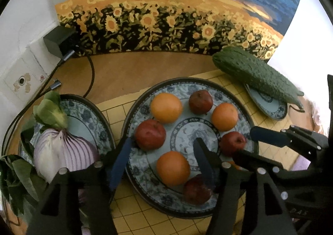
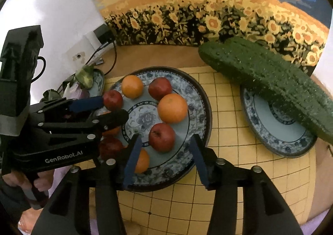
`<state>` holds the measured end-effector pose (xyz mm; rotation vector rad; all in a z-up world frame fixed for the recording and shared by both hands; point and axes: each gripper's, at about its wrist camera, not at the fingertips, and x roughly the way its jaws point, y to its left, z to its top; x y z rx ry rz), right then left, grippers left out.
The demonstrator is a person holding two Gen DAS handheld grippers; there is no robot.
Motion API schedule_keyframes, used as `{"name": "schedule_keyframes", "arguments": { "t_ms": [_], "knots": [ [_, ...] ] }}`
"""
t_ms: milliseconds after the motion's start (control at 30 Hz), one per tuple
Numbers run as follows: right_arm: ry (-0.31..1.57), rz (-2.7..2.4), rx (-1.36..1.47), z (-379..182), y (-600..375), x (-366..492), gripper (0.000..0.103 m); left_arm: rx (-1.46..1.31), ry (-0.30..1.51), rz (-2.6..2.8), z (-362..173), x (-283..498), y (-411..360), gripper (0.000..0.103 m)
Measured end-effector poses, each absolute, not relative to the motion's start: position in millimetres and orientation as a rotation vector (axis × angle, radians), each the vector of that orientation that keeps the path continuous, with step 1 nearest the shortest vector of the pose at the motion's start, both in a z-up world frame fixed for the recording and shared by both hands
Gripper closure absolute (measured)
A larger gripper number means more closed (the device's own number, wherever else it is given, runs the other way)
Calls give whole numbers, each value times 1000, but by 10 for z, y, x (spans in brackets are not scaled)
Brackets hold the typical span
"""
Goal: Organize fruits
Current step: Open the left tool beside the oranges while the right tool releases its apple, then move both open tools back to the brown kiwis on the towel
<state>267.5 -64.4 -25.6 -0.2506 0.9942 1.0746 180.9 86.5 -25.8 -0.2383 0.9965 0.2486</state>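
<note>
Left wrist view first, reading from the left edge: a side plate [image 1: 91,114] holds a halved red onion [image 1: 68,151] and some greens [image 1: 50,113]. Next comes the big plate [image 1: 143,110], with oranges [image 1: 166,107] and red apples [image 1: 150,134] alternating in a ring around its rim. My left claw [image 1: 164,152] hangs over the near side of that ring with its jaws standing wide and nothing pinched; one orange [image 1: 173,168] sits between the fingers but untouched. Further right my right claw [image 1: 243,143] reaches in from the side, jaws parted, tips just beside an apple [image 1: 233,143], gripping nothing. At the far right a cucumber [image 1: 256,73] lies across a small plate [image 1: 274,110].

From the right wrist view the same ring reads clearly, and an apple [image 2: 162,137] sits between my right fingers, free of both pads.

The ring looks complete to me, so I judge the step is letting go and backing off. To do it well I should lift both claws straight up, keeping the jaws apart, so no finger nudges a round fruit and starts it rolling out of place.
</note>
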Motion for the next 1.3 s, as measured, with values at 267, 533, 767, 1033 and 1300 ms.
{"name": "schedule_keyframes", "arguments": {
  "t_ms": [267,533,767,1033,1300],
  "knots": [
    [946,1086,-258,-61,-656,2674,42,-241,935,268,-80,1731,869,18],
    [926,1087,-263,55,-762,2600,41,-259,867,275,130,1596,896,17],
    [907,1083,-255,155,-863,2534,41,-260,835,273,274,1498,783,15],
    [900,1084,-245,257,-1004,2409,39,-289,806,281,373,1296,640,13],
    [970,1057,-225,64,-1189,2337,38,-344,815,276,312,1109,528,12]
  ]
}}
